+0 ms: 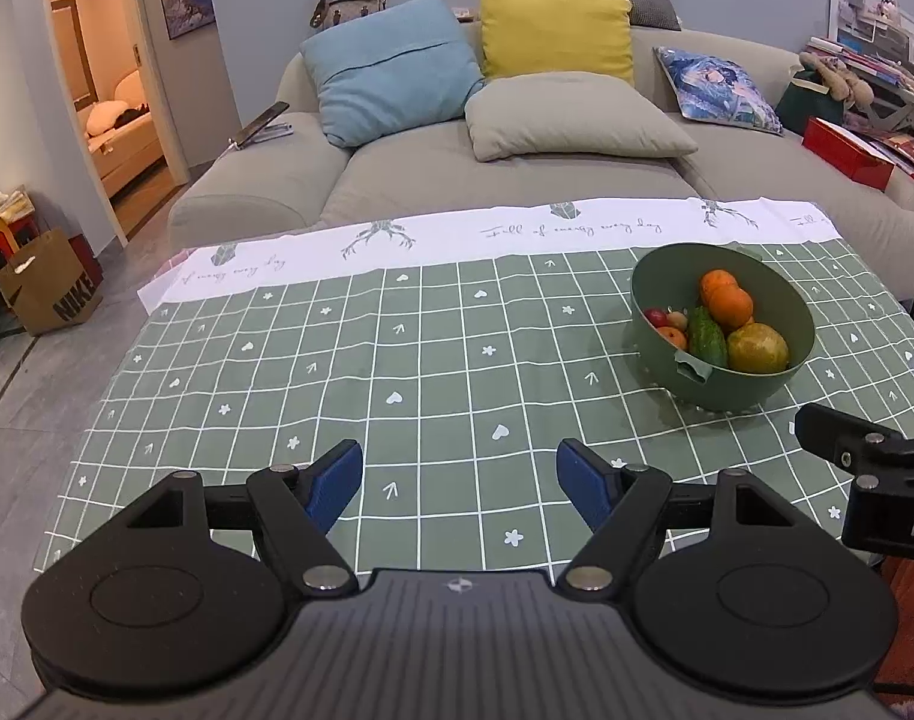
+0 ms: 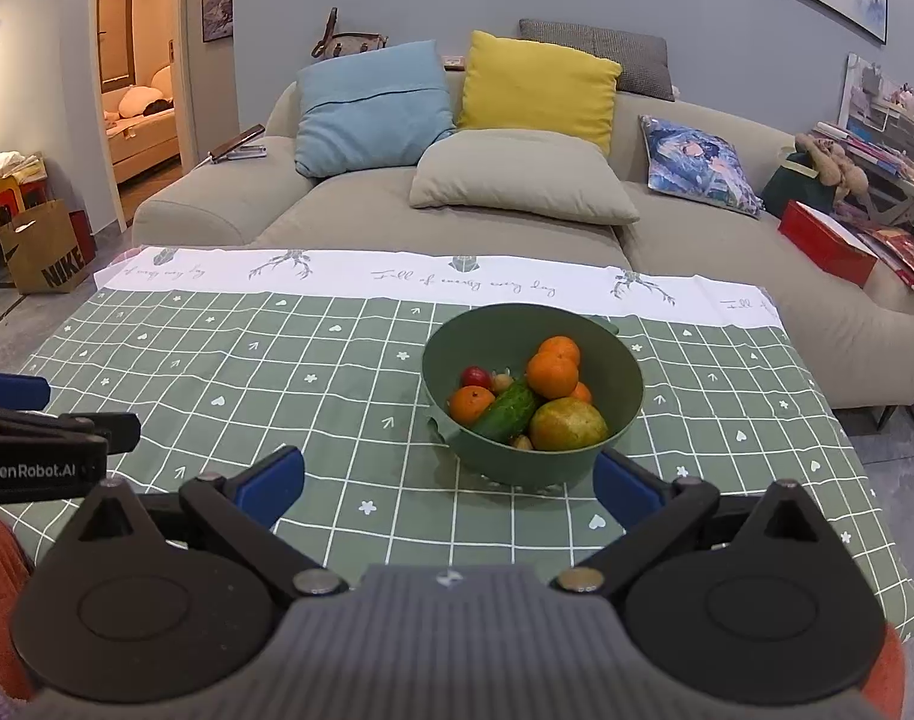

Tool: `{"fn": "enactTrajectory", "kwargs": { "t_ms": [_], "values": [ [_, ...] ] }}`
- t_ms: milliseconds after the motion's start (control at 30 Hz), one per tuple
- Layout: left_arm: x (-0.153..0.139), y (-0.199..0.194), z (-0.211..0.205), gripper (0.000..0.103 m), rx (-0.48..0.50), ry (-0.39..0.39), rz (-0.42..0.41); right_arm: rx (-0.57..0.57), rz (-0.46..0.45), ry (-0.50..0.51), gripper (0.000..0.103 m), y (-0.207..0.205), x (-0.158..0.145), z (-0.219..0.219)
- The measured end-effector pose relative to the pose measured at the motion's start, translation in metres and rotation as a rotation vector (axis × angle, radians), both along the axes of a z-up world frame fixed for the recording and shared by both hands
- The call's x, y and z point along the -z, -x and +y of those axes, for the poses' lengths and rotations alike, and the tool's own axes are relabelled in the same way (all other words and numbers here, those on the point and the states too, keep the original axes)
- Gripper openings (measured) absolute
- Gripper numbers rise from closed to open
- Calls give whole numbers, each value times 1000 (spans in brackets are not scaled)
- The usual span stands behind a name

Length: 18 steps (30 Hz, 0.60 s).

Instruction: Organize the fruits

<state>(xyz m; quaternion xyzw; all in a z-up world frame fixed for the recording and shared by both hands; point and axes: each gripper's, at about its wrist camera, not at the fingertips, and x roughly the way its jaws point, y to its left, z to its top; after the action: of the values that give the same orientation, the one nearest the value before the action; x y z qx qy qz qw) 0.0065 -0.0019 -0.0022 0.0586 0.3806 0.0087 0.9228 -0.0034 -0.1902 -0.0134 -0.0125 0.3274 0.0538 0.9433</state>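
Note:
A green bowl (image 2: 628, 387) stands on the green checked tablecloth (image 2: 277, 372), right of the table's middle. It holds oranges (image 2: 552, 373), a cucumber (image 2: 508, 411), a yellow-green mango (image 2: 568, 425) and a small red fruit (image 2: 475, 377). The bowl also shows in the left wrist view (image 1: 655, 288) at the right. My right gripper (image 2: 448, 483) is open and empty just in front of the bowl. My left gripper (image 1: 460, 480) is open and empty over the cloth, to the left of the bowl. Each gripper's edge shows in the other's view.
A beige sofa (image 2: 367, 210) with several cushions runs behind the table. A red box (image 2: 829, 240) and clutter lie on its right end. A paper bag (image 2: 46, 252) stands on the floor at left by a doorway.

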Motion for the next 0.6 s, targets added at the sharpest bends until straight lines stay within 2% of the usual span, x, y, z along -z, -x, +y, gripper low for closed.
{"fn": "enactTrajectory", "kwargs": {
  "t_ms": [600],
  "values": [
    [0,0,1,87,-5,4,5,-6,-17,-6,98,1,-1,-2]
  ]
}}
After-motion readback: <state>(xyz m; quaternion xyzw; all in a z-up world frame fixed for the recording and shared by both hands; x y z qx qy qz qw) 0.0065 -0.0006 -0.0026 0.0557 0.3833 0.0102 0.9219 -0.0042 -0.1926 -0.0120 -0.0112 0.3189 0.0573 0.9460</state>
